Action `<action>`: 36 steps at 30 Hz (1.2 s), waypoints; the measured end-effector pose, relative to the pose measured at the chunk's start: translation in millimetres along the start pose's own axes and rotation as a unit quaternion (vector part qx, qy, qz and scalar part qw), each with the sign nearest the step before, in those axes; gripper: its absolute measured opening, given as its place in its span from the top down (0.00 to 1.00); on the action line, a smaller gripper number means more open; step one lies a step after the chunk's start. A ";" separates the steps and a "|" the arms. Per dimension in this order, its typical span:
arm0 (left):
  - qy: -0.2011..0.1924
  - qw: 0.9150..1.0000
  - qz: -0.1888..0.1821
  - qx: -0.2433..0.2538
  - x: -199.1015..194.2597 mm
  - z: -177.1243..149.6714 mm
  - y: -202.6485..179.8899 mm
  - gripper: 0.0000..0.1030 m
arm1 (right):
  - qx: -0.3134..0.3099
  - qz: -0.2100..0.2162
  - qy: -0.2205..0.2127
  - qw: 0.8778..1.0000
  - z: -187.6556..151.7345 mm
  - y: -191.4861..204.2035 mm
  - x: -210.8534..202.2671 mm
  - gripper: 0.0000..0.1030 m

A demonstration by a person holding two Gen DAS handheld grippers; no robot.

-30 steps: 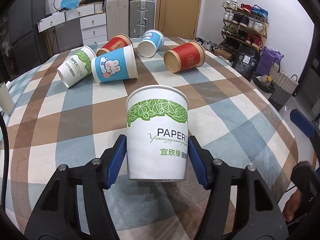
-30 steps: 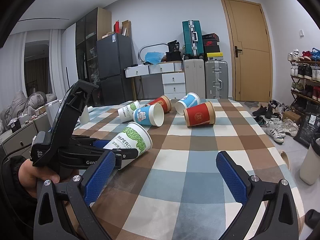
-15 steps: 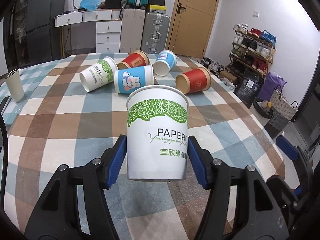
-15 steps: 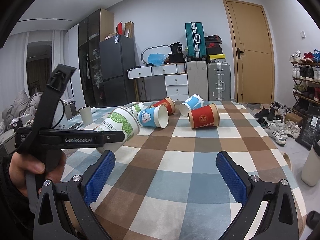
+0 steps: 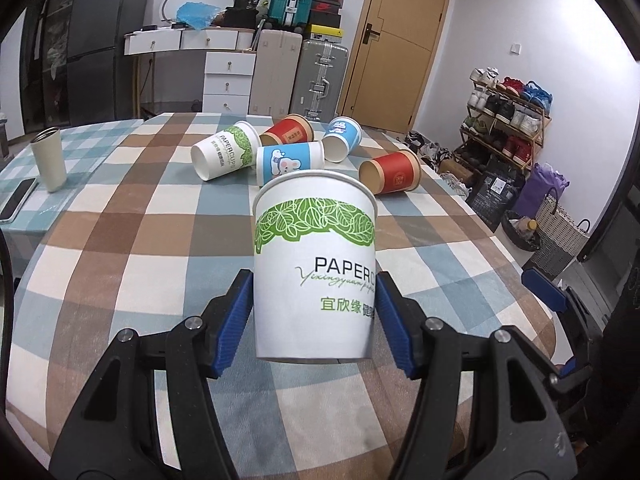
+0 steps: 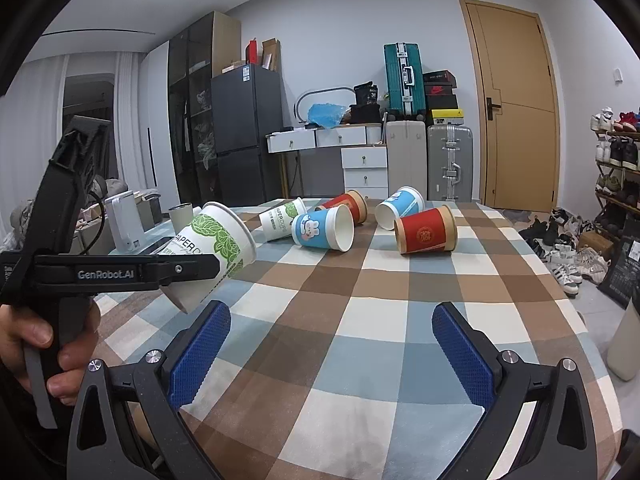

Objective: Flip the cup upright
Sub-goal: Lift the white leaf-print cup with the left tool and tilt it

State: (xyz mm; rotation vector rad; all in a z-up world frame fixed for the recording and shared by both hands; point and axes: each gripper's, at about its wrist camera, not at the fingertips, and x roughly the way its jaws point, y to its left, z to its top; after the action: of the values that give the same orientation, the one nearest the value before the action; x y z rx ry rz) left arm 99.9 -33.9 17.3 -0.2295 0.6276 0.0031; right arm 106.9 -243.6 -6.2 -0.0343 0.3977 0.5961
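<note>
My left gripper is shut on a white paper cup with green leaves, gripped near its base. In the right wrist view that cup hangs above the checked table, tilted with its mouth up and to the right. My right gripper is open and empty, low over the near part of the table. Several more cups lie on their sides farther back: a white one, a blue bunny one, a red one, a blue one and a red one.
The checked tablecloth covers the table. A beige tumbler and a phone sit at the left edge. A white kettle stands beyond the left side. Suitcases, drawers and a shoe rack stand behind.
The left gripper has lifted the leaf cup off the table and tipped its mouth upward. The right gripper has stayed open and nearly still.
</note>
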 end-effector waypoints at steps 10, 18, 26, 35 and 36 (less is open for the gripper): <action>0.014 1.000 -0.007 -0.002 -13.4 -27.1 -3.7 0.43 | -0.001 0.000 0.000 1.000 -0.2 2.2 -1.3 0.00; 0.026 1.000 -0.014 0.000 -15.7 -42.5 -6.9 0.43 | -0.007 0.006 0.003 1.000 -1.3 6.0 -1.1 0.00; 0.034 0.999 -0.018 -0.004 -18.3 -52.9 -4.2 0.43 | -0.012 0.007 0.008 1.000 -3.0 10.1 -0.7 0.00; 0.049 0.999 -0.023 0.003 -11.0 -63.2 -7.6 0.43 | -0.012 0.007 0.008 1.000 -3.4 11.2 -2.9 0.00; 0.049 0.999 -0.023 0.003 -10.8 -63.3 -7.9 0.43 | -0.013 0.006 0.008 1.000 -3.3 11.2 -2.9 0.00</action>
State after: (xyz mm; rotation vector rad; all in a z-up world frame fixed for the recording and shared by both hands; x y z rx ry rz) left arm 54.9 -54.4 -24.4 -0.2387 0.7190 -0.0551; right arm 97.4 -236.3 -7.3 -0.0606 0.4052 0.6137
